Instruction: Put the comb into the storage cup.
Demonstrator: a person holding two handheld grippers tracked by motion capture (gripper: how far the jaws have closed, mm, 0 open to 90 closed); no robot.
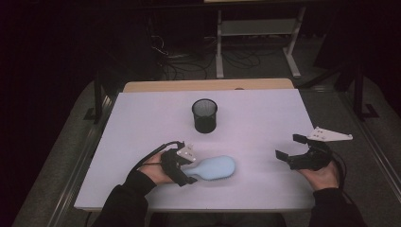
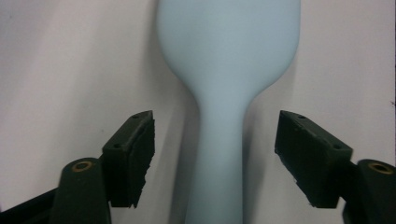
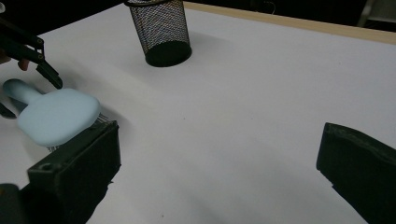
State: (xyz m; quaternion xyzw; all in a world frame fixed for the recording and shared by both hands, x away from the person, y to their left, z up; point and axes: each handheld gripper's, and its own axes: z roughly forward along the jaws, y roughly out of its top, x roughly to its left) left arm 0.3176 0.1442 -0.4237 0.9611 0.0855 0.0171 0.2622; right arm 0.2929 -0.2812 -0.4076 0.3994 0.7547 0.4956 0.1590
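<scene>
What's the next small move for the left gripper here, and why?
Probably close the left gripper on the light blue brush's handle. The handle already lies between its open jaws, with a gap on each side, and the brush rests flat on the white table. The right gripper hangs open, well clear.

**My black rig**

My left gripper (image 1: 185,166) and right gripper (image 1: 294,149) are black, each with a grey three-cornered plate and a black cable. My jaws carry blocky pads and brass-ringed screw holes. My sleeves (image 1: 124,204) are black.
</scene>
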